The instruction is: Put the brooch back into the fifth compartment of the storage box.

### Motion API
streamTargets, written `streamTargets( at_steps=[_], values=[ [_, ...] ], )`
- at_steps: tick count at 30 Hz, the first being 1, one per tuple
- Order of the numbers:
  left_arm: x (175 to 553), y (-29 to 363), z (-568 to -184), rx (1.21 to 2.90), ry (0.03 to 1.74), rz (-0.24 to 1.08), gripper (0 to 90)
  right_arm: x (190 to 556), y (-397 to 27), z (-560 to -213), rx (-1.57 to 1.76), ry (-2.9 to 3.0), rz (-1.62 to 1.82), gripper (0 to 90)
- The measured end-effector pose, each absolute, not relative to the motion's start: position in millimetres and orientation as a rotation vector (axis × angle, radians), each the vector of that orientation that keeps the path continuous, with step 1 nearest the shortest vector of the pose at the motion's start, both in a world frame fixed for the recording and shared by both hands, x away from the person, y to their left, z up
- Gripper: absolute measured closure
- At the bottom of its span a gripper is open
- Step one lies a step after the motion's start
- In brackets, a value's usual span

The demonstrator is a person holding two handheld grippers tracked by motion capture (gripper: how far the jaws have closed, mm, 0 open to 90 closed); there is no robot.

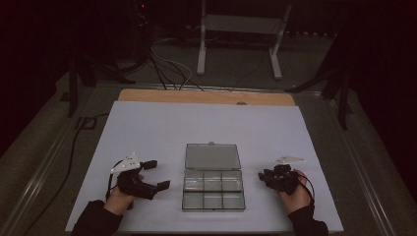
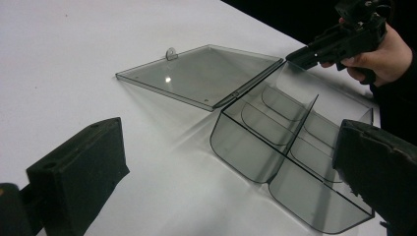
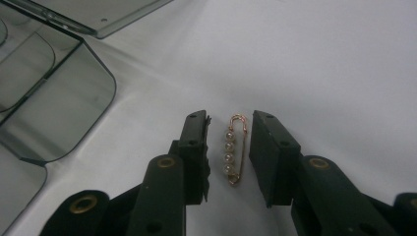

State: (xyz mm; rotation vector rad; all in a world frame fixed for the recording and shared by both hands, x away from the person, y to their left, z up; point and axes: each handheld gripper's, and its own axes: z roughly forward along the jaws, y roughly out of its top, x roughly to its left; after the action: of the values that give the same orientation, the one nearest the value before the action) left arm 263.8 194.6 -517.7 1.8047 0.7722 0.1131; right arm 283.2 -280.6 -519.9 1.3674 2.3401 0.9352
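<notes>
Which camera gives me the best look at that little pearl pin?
The right gripper view: the pearl pin lies on the white table between the right gripper's open jaws, with four pearls and its gold wire clear. In the high view and the left gripper view I cannot make it out.

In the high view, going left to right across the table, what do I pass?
Left gripper → clear compartment box with its lid open flat → right gripper.
</notes>
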Motion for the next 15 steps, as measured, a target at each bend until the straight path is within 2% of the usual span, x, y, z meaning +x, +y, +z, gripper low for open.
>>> streamTargets(
  at_steps=[15],
  values=[
    [263.9,194.1,-518.1,1.809,0.768,0.107,1.0,283.0,-273.0,-521.8,1.326,2.341,0.818,79.2]
  ],
)
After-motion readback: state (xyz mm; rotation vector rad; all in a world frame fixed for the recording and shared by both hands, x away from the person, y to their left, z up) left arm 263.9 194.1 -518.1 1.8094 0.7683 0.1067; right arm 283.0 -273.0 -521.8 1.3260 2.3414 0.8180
